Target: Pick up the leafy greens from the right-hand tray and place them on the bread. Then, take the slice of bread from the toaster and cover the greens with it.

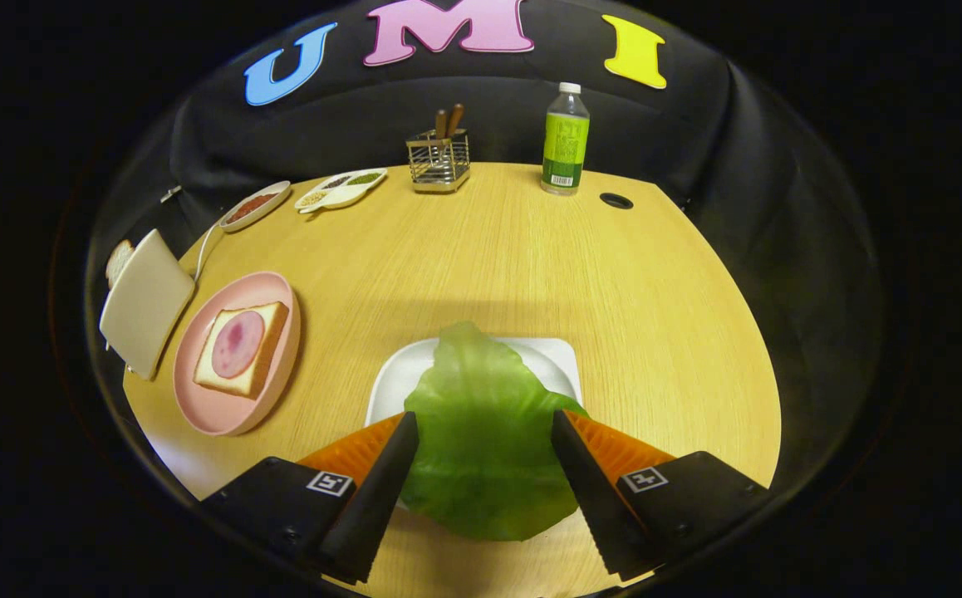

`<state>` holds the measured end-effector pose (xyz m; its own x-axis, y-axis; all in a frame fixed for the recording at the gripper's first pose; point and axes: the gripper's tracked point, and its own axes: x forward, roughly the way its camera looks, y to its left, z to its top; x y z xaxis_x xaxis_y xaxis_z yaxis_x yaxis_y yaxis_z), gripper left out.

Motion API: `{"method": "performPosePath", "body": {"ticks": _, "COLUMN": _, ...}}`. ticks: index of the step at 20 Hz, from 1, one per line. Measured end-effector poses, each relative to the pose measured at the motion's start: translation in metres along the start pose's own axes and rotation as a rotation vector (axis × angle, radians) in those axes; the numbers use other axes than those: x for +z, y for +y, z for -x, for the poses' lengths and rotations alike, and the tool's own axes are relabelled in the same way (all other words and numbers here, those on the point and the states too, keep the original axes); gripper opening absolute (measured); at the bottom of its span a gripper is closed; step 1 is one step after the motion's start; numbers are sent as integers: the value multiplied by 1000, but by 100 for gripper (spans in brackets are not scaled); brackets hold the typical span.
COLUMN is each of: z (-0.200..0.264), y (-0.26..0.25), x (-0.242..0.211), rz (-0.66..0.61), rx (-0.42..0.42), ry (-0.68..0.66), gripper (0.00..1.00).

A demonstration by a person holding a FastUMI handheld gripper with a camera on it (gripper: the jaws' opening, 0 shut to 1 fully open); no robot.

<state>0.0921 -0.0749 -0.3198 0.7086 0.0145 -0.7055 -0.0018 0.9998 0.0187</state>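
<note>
Your wooden surface has wide bare room through its middle, out to the far edge where a wire utensil holder and green-labelled bottle stand. The white toaster, a bread slice in it, sits at the left edge; just beside it the pink plate carries bread topped with ham. Your gripper stands wide open, its fingers flanking the lettuce leaf lying across the white tray. I cannot tell whether they touch the leaf.
</note>
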Motion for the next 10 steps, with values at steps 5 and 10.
{"method": "performPosePath", "body": {"ticks": 5, "z": -4, "y": 3, "x": -3, "rz": 6, "rx": 13, "ry": 10, "gripper": 86}}
{"method": "performPosePath", "body": {"ticks": 10, "z": -5, "y": 2, "x": 0, "rz": -7, "rx": 15, "ry": 16, "gripper": 57}}
